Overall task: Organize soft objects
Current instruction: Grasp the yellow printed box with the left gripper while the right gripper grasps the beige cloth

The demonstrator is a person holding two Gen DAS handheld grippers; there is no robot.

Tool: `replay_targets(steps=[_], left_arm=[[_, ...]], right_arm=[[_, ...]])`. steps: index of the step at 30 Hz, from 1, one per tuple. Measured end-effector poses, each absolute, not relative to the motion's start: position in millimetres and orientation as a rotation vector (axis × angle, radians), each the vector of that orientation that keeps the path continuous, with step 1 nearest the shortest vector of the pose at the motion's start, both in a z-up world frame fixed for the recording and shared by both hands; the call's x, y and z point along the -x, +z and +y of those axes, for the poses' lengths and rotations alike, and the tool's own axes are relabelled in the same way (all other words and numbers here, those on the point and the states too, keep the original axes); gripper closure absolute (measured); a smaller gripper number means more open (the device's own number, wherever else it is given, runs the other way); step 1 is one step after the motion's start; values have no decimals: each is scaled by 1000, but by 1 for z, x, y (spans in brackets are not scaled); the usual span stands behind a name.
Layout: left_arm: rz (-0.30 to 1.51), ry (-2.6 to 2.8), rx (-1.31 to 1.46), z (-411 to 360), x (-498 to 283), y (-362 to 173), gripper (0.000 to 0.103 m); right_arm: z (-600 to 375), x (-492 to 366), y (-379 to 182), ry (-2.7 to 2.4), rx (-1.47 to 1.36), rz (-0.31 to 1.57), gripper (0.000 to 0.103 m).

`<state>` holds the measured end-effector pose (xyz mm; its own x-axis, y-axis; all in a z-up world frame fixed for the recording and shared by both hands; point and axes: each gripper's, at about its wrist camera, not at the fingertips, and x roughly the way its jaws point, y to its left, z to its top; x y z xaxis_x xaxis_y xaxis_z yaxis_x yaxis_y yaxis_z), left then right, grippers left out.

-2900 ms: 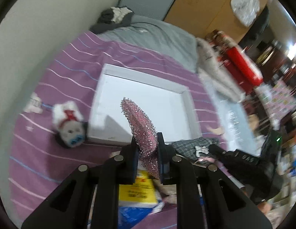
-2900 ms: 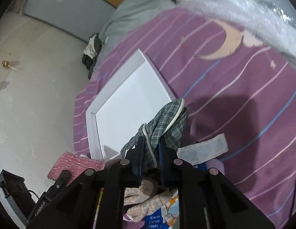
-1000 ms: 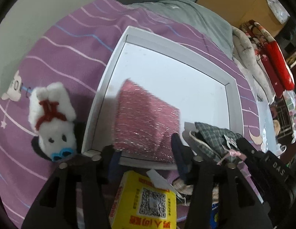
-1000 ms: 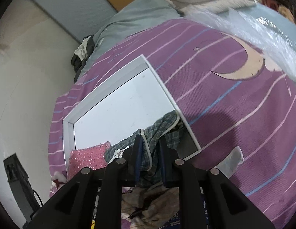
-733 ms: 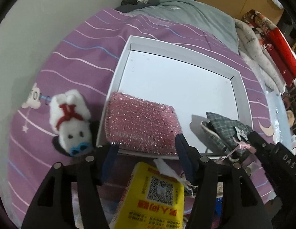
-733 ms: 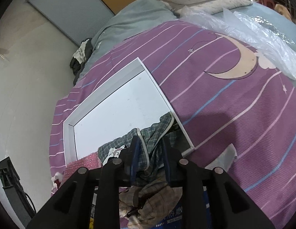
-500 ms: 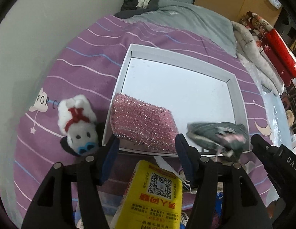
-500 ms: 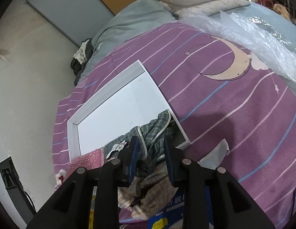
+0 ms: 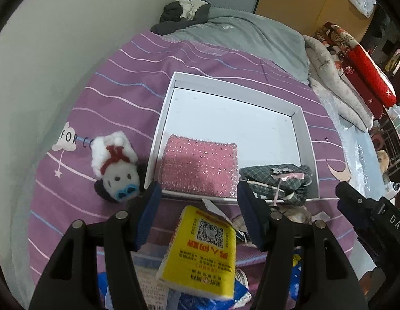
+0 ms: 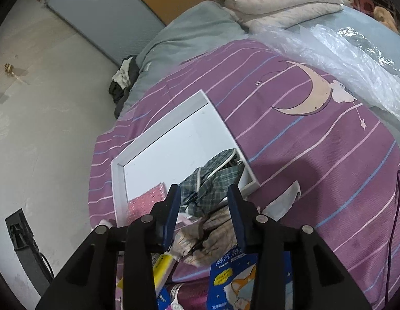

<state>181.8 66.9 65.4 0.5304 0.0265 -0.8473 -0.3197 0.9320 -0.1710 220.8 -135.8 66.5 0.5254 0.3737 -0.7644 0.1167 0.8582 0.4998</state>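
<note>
A white tray (image 9: 233,91) lies on the purple striped bedspread. A pink glitter sponge (image 9: 200,165) lies flat in its near left part. A green plaid cloth (image 9: 276,180) lies in its near right corner. My left gripper (image 9: 198,201) is open and empty, just short of the tray's near rim. My right gripper (image 10: 203,204) is open and empty, above the plaid cloth (image 10: 212,180); the sponge (image 10: 145,200) and the tray (image 10: 158,134) also show there. A white plush toy (image 9: 116,166) lies left of the tray.
A yellow packet (image 9: 202,250) and a beige checked cloth (image 10: 207,237) lie near the grippers, with a blue packet (image 10: 233,279). Folded blankets (image 9: 339,87) and clear plastic (image 10: 349,51) are to the right. A wall (image 9: 45,51) bounds the left.
Both grippers have opened and let go: the sponge and the plaid cloth now lie in the tray. Both grippers have drawn back from the tray.
</note>
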Motion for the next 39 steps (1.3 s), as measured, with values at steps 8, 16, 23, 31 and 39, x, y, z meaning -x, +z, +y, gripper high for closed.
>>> replay_targets(steps=[8, 16, 23, 31, 39], left_arm=[[1021, 184, 342, 66, -168, 73, 41], [1060, 167, 339, 62, -159, 76, 41], [1094, 149, 353, 61, -159, 73, 41], [1165, 87, 378, 60, -166, 58, 41], [1213, 59, 432, 72, -171, 42, 41]], right_arm=[[-120, -209, 73, 192, -486, 1058, 64], [-107, -197, 80, 194, -427, 1070, 64], [-96, -195, 81, 204, -367, 1076, 54], [-85, -201, 62, 216, -259, 1127, 49], [-84, -209, 42, 214, -228, 1166, 49]])
